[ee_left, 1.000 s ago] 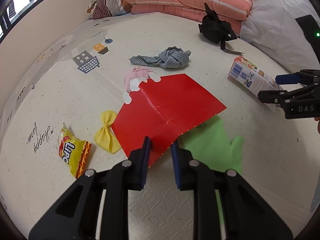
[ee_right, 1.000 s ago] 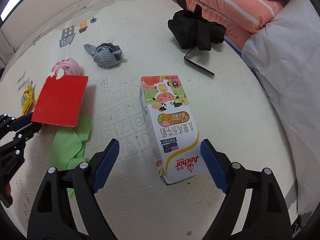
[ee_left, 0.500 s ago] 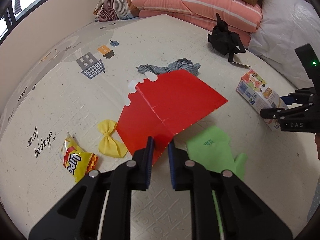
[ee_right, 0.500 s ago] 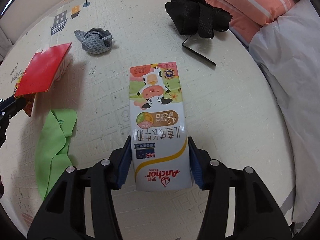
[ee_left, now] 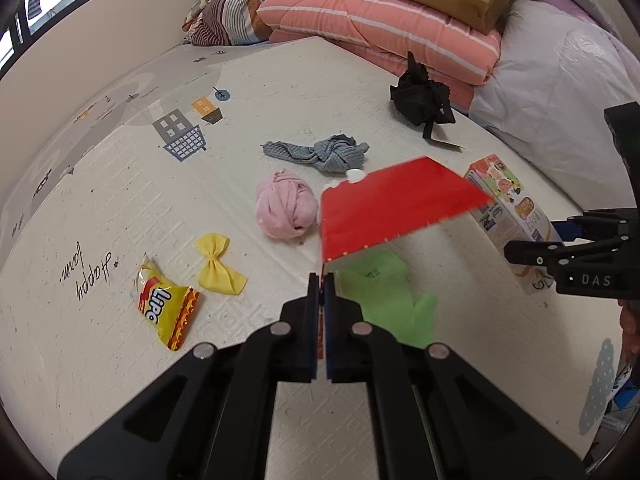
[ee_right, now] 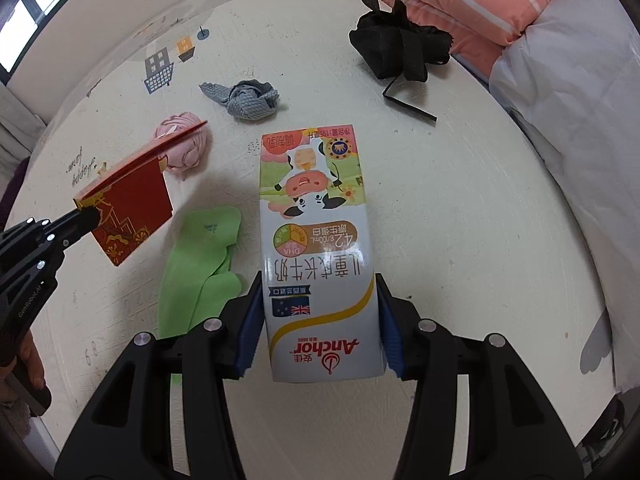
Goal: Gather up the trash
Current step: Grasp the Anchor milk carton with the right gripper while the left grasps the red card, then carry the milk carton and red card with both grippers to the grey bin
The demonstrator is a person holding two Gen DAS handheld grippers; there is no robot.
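Observation:
My left gripper [ee_left: 323, 286] is shut on a corner of a red paper envelope [ee_left: 390, 210], which hangs lifted off the white floor mat [ee_left: 120, 208]. From the right wrist view the same red envelope [ee_right: 132, 196] shows at the left, pinched by the left gripper [ee_right: 90, 213]. My right gripper [ee_right: 318, 320] is shut on a milk carton [ee_right: 316, 248], its blue pads pressing both long sides, the carton raised above the mat. That carton [ee_left: 508, 204] and the right gripper [ee_left: 560, 240] appear at the right edge of the left wrist view.
On the mat lie a yellow snack wrapper [ee_left: 168, 306], a yellow bow [ee_left: 218, 266], a pink cloth ball [ee_left: 286, 204], a grey knotted cloth [ee_left: 324, 152], a green glove-shaped cloth [ee_left: 384, 296] and a black bag [ee_left: 420, 98]. Folded bedding [ee_left: 384, 28] and a white bundle [ee_left: 560, 88] line the far side.
The left jaws closed on the red envelope's corner and lifted it, uncovering the pink cloth. The right jaws closed on the milk carton and raised it from the mat.

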